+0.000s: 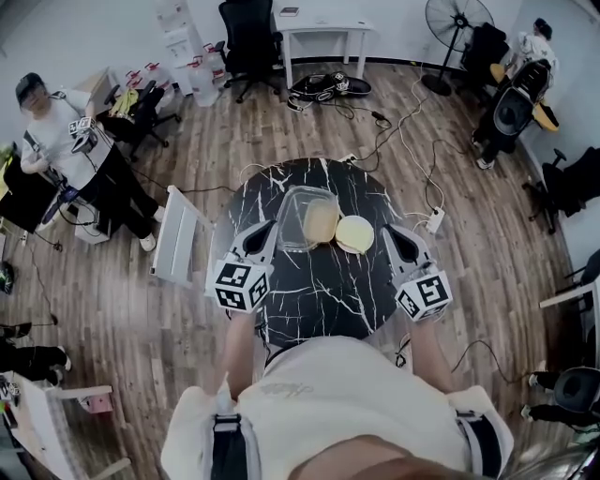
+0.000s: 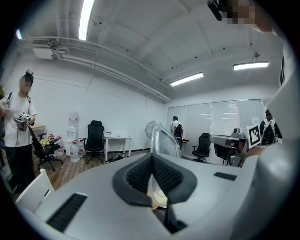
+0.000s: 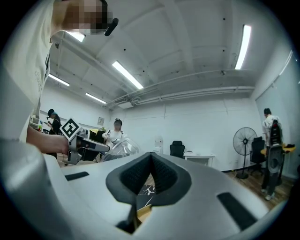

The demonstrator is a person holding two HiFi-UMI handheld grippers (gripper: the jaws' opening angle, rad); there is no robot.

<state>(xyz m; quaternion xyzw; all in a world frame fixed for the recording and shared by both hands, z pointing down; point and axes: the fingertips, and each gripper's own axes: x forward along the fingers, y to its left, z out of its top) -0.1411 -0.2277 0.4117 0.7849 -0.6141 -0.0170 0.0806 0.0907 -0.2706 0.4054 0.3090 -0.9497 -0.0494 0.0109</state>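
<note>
Pads (image 2: 137, 176) of the left gripper (image 2: 152, 157) are closed narrowly on the left wall of a clear container (image 1: 292, 199), which sits at the middle of a round black marble table (image 1: 319, 292) with a pale yellow lump (image 1: 320, 223) inside. Just right of the container lies a yellow disc (image 1: 354, 233). Near that disc, the right gripper (image 1: 393, 233) hovers with its jaws together and empty. Far left, a person (image 1: 58, 131) stands.

Floor: wood planks (image 1: 187, 159), loose cables (image 1: 394, 122) trailing at far right.
Walls: plain white (image 2: 117, 112) — glazed panels (image 2: 220, 122) to the right.
Furniture: round black marble table (image 1: 319, 291) near; white desk (image 1: 323, 33), black office chair (image 1: 248, 37), standing fan (image 1: 457, 19) far.
Light: ceiling strip lamps (image 2: 186, 78).
</note>
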